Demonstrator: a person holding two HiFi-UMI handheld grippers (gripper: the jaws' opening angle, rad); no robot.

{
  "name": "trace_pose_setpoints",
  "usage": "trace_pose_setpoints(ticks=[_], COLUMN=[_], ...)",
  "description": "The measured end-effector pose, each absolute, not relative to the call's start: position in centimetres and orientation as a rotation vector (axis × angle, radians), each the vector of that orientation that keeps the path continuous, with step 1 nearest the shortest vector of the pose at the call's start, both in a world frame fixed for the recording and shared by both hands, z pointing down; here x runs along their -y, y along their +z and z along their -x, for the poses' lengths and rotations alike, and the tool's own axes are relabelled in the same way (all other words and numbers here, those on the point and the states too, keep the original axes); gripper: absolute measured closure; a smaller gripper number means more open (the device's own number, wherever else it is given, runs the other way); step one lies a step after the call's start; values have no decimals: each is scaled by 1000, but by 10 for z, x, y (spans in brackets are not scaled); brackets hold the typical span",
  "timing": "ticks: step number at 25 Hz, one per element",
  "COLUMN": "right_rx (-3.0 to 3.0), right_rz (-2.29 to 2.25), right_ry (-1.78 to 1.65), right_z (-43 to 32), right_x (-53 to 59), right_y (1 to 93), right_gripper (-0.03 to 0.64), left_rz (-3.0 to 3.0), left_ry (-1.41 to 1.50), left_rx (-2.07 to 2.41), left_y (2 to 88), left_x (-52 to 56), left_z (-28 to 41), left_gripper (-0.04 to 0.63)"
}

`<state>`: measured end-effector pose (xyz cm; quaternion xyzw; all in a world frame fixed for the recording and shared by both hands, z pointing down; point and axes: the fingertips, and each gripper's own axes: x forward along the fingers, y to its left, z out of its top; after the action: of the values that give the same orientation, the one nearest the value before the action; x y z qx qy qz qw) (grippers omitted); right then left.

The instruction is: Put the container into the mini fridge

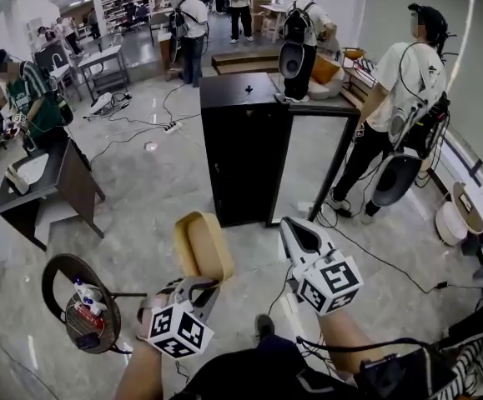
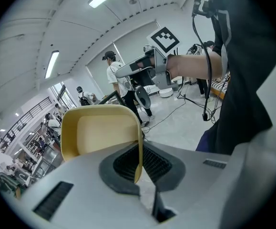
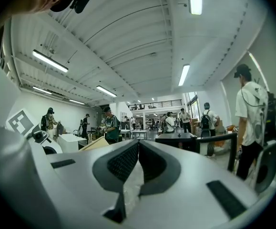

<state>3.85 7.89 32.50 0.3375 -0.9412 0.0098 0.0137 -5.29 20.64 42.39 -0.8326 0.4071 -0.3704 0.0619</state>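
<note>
A shallow yellow container (image 1: pixel 201 244) is held upright in front of me, its open side facing left. My left gripper (image 1: pixel 203 282) is shut on its lower rim; in the left gripper view the rim (image 2: pixel 138 151) is pinched between the pads. The black mini fridge (image 1: pixel 243 152) stands on the floor ahead, its glass door (image 1: pixel 312 169) swung open to the right. My right gripper (image 1: pixel 291 225) hovers right of the container, shut and empty. In the right gripper view its jaws (image 3: pixel 138 144) meet, with the fridge (image 3: pixel 176 140) beyond.
A round wire stand (image 1: pixel 81 302) with small items is at my lower left, and a dark desk (image 1: pixel 45 186) stands farther left. Cables (image 1: pixel 383 261) run across the floor. A person (image 1: pixel 395 90) and a floor fan (image 1: pixel 395 180) are right of the fridge door.
</note>
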Motion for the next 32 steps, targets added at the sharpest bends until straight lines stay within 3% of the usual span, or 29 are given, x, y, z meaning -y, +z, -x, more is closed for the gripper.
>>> trace_pose_setpoints(ticks=[18, 32], right_rx=[2943, 2967], right_rz=[-1003, -943], right_ry=[52, 26], right_z=[-99, -109], right_x=[47, 88], right_y=[339, 341], right_gripper=[600, 600], left_rz=[2515, 2487], left_ry=[-1272, -1359], left_rx=[-1190, -1125], left_y=[430, 441], left_x=[-72, -7], left_z=[-12, -24], left_gripper=[583, 583])
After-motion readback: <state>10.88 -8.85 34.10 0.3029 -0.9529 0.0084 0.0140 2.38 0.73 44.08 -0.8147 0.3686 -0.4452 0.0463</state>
